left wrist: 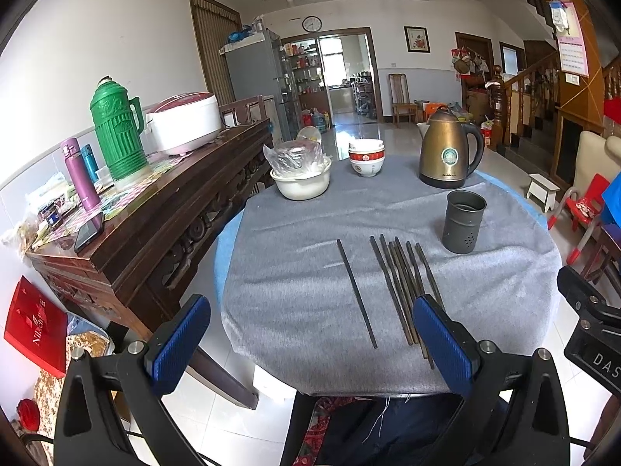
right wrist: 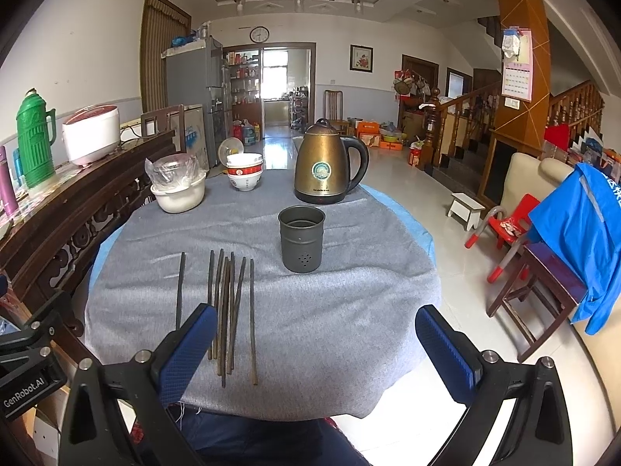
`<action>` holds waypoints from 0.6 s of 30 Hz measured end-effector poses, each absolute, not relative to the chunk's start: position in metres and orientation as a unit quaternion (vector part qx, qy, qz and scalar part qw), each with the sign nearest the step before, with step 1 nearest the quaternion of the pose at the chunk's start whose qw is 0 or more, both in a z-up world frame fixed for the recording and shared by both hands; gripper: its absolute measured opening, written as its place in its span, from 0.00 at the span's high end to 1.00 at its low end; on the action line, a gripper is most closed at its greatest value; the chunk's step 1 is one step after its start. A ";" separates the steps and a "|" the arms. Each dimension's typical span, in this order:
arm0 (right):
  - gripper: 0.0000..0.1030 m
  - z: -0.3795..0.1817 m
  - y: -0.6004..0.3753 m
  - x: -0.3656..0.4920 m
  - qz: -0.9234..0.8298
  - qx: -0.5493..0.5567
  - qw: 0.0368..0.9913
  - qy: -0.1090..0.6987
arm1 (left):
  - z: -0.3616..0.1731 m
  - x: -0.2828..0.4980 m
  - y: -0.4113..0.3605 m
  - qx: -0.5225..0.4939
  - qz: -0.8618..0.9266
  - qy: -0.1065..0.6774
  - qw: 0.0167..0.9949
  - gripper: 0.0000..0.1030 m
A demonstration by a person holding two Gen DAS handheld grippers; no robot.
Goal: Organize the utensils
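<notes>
1. Left wrist: set low at near table edge, facing across grey cloth [left wrist: 302, 233] toward kettle [left wrist: 446, 155].
2. Right wrist: alongside, same heading.
3. Shared: chopsticks [right wrist: 229, 306], holder cup [right wrist: 301, 239].

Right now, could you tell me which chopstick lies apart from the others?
The lone chopstick farthest left on the grey cloth; the rest lie bunched together nearer the holder.
</notes>
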State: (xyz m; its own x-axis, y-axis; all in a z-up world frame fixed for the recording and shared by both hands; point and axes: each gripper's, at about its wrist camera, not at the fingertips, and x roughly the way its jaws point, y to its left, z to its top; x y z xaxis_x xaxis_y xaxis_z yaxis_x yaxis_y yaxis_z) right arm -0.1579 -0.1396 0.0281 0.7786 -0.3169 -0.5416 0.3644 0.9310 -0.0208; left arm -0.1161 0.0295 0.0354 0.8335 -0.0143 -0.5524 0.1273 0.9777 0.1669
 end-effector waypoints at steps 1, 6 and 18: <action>0.00 0.027 -0.139 -0.157 -0.180 0.043 0.942 0.279 | 0.035 -0.116 0.030 0.099 -0.036 0.286 0.952 0.00; 0.00 0.025 -0.135 -0.153 -0.178 0.037 0.940 0.287 | 0.031 -0.112 0.034 0.095 -0.035 0.292 0.951 0.00; 0.00 0.023 -0.130 -0.145 -0.178 0.026 0.937 0.299 | 0.022 -0.105 0.036 0.087 -0.036 0.305 0.948 0.00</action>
